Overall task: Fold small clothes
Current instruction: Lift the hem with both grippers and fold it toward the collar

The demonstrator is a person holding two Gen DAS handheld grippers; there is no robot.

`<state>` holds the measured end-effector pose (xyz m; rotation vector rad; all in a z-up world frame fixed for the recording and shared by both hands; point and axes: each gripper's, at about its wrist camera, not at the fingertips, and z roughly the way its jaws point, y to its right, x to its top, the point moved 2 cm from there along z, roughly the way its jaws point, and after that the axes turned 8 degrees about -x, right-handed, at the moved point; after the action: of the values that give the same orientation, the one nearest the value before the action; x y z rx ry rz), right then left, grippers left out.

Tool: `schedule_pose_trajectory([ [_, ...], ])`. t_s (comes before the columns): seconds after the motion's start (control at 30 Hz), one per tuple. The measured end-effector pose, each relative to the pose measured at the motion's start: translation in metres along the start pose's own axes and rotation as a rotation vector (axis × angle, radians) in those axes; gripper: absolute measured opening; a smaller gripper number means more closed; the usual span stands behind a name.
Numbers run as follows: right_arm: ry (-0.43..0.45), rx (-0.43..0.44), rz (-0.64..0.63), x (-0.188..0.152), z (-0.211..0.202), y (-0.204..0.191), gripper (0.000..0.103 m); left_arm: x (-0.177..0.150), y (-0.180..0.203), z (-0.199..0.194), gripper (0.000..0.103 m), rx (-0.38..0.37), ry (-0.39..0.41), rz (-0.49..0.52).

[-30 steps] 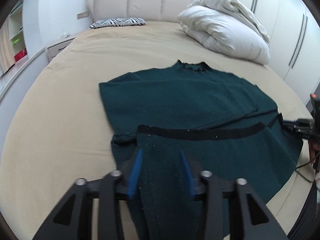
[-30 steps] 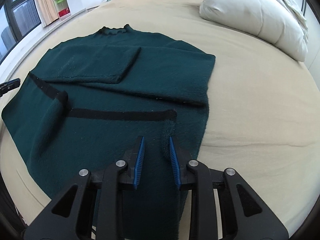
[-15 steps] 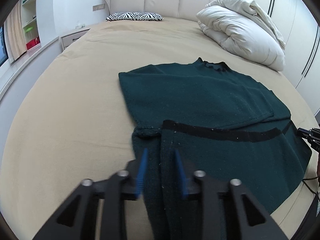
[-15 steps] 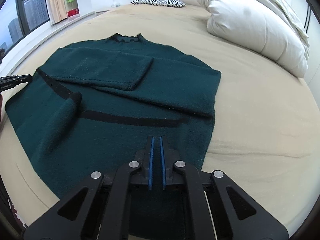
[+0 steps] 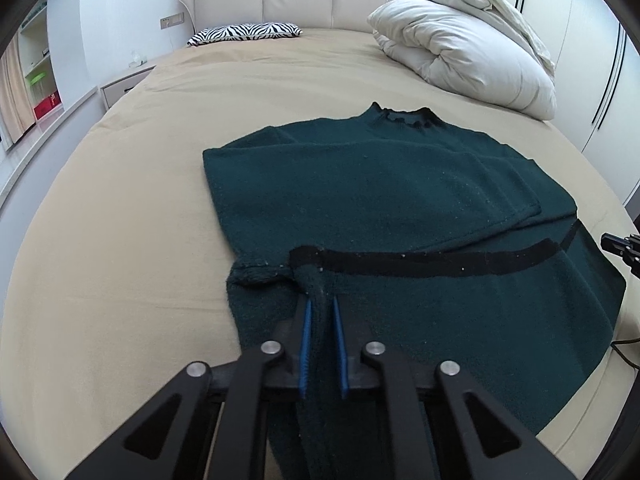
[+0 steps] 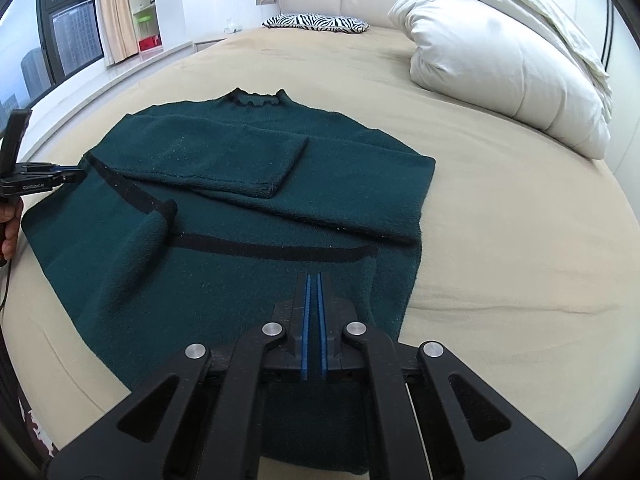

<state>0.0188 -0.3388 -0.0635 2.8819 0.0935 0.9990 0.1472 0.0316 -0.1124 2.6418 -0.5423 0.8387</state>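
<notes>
A dark green sweater [image 5: 400, 184] lies flat on the beige bed [image 5: 120, 240], collar toward the headboard and sleeves folded across the chest. Its hem part, edged by a black band [image 5: 420, 266], is turned up over the body. My left gripper [image 5: 320, 304] is closing on a raised ridge of sweater fabric near the band's left end, and the pads press on it. In the right wrist view the sweater [image 6: 240, 160] runs under my right gripper [image 6: 314, 280], which is shut on the hem near the band's [image 6: 272, 250] right end. The left gripper [image 6: 76, 174] shows at the far left there.
A bundled white duvet [image 5: 460, 52] sits at the bed's back right, and a zebra pillow [image 5: 246, 32] lies by the headboard. A nightstand [image 5: 124, 88] stands at the left. A person's hand [image 6: 8, 232] grips the left tool. Bare sheet surrounds the sweater.
The left jaws narrowed from wide apart onto a pinched ridge of fabric. The right jaws went from open around the hem to shut, and that gripper rose a little.
</notes>
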Motion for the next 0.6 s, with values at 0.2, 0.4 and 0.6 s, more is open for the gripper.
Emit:
schedule_pose_trajectory([
  [0.2,-0.02,0.01,0.047,-0.003,0.002,0.012,0.004,-0.002,0.006,-0.009,0.007,0.022,0.036,0.029],
  [0.4,-0.055,-0.015,0.086,0.005,0.02,0.027,0.019,-0.004,0.016,-0.025,0.007,0.02,0.103,0.065],
  [0.6,-0.125,-0.002,0.061,0.006,0.046,0.025,0.018,-0.01,0.022,-0.049,0.007,0.011,0.182,0.087],
])
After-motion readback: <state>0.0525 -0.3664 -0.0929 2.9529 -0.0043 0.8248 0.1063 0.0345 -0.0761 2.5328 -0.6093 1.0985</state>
